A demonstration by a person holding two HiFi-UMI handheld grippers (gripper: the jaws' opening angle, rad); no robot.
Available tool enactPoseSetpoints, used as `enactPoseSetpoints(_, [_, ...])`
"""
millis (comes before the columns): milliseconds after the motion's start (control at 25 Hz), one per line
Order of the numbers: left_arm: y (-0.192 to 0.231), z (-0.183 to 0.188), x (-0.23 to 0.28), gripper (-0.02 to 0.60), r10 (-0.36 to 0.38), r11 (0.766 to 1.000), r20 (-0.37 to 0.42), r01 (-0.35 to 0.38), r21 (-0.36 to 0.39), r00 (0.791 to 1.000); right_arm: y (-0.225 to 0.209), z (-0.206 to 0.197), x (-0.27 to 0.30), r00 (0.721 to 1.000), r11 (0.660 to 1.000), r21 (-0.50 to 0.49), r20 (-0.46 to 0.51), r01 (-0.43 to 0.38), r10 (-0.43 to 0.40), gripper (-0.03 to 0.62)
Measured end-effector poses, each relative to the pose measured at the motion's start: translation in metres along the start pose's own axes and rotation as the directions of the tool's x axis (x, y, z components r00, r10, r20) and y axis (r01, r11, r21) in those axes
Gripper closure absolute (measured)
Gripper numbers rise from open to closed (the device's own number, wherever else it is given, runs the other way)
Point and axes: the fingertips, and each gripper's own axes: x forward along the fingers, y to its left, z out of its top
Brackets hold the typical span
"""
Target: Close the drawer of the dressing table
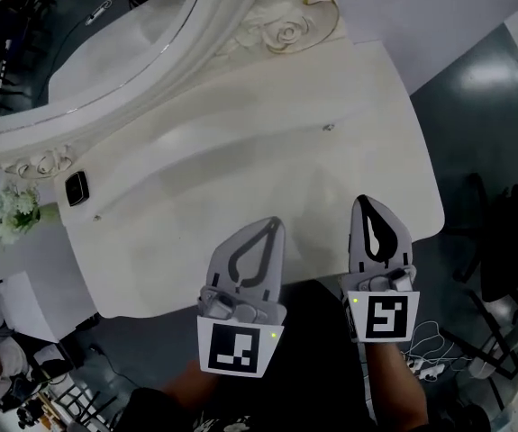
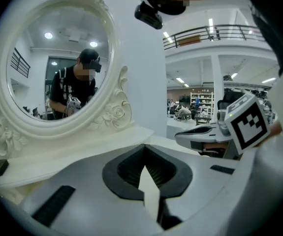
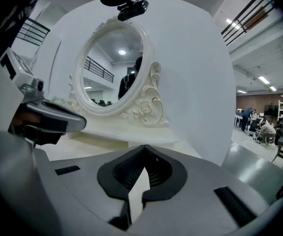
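Note:
The white dressing table [image 1: 240, 169] lies below me, its oval mirror [image 1: 105, 34] in a carved frame at the back. No drawer front shows from above; only the top's front edge is seen. My left gripper [image 1: 275, 225] hovers over the near edge, shut, its tips meeting with nothing between them. My right gripper [image 1: 364, 203] is beside it to the right, also shut and empty. The left gripper view shows my left gripper [image 2: 143, 149] pointing at the mirror [image 2: 52, 58], with the right gripper [image 2: 179, 137] at its side. The right gripper view has my right gripper [image 3: 144, 149] facing the mirror [image 3: 114, 68].
A small black device [image 1: 77, 188] lies on the tabletop's left end, next to a bunch of pale flowers [image 1: 15, 212]. A tiny metal piece [image 1: 329, 128] sits on the top near the right. A dark chair [image 1: 511, 232] and white cables [image 1: 430, 340] are on the floor to the right.

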Motion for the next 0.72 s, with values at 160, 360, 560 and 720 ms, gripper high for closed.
enactPoseSetpoints(160, [-0.012, 0.021, -0.033, 0.581, 0.041, 0.999, 0.045, -0.041, 0.002, 0.998, 0.016, 0.017, -0.04, 0.997, 0.999, -0.006, 0.064, -0.039, 0.039, 0.595])
enactPoseSetpoints(360, [-0.022, 0.049, -0.069, 0.58, 0.084, 0.993, 0.108, -0.092, 0.078, 0.991, 0.033, 0.032, -0.07, 0.99, 0.997, -0.003, 0.119, -0.071, 0.071, 0.595])
enactPoseSetpoints(560, [-0.031, 0.073, -0.098, 0.581, 0.103, 0.986, 0.177, -0.124, 0.113, 0.979, 0.034, 0.058, -0.104, 0.98, 0.996, -0.038, 0.18, -0.083, 0.089, 0.595])
enactPoseSetpoints(720, [-0.034, 0.084, -0.129, 0.581, 0.129, 0.982, 0.222, -0.156, 0.109, 0.967, 0.027, 0.073, -0.138, 0.975, 0.998, -0.047, 0.214, -0.05, 0.059, 0.595])
